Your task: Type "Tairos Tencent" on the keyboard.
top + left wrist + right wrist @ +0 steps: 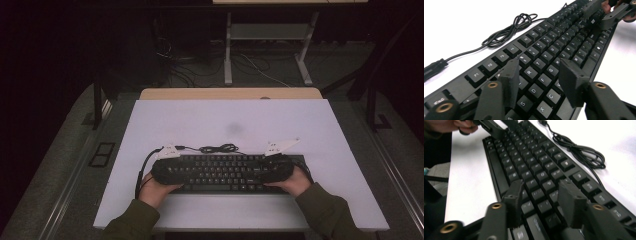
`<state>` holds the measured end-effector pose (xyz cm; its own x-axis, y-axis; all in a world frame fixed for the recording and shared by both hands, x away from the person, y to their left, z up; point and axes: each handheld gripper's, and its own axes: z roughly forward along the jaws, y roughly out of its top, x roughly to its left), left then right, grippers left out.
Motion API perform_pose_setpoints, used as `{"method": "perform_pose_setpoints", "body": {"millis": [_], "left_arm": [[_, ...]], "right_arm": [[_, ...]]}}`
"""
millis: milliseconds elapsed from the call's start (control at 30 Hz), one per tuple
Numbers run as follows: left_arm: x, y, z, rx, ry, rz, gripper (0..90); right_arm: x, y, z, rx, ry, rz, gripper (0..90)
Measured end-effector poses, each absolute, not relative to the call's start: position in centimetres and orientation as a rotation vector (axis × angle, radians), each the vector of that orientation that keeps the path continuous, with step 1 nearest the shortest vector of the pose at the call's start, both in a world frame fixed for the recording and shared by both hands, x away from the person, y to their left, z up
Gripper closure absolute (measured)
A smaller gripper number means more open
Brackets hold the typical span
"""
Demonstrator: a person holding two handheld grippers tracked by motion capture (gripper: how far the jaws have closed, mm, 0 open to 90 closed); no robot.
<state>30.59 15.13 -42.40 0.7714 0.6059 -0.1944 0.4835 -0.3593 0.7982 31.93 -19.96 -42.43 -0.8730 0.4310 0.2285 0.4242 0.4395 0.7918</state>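
At the lower left of the high view, the left gripper [167,170] covered the near left end of the black keyboard [225,172], its jaws parted over the letter keys and gripping nothing. The keyboard lay low and central on the white tabletop [230,125], its bundled cable [219,148] just behind it. Beyond, a dim floor and desk legs [228,50] were hard to make out. At right, the right gripper [275,169], likewise spread and empty, hid the keys there.

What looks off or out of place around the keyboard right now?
Nothing looks damaged or spilled. The keyboard lies flat and square on the white table, all visible keys seated. Its cable sits loosely bunched behind it. A faint grey smudge marks the tabletop beyond.
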Motion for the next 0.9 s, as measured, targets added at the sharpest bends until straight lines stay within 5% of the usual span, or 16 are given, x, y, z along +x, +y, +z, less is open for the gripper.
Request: {"method": "perform_pose_setpoints", "body": {"millis": [500, 900], "left_arm": [[30.8, 15.7, -42.4, 2.041, 0.816, 0.158, 88.4], [31.1, 15.8, -42.8, 2.062, 0.828, 0.170, 88.8]], "right_arm": [[32.7, -17.5, -42.5, 0.821, 2.583, 1.508, 31.1], [34.2, -16.1, -42.5, 0.846, 2.546, 1.541, 28.7]]}}
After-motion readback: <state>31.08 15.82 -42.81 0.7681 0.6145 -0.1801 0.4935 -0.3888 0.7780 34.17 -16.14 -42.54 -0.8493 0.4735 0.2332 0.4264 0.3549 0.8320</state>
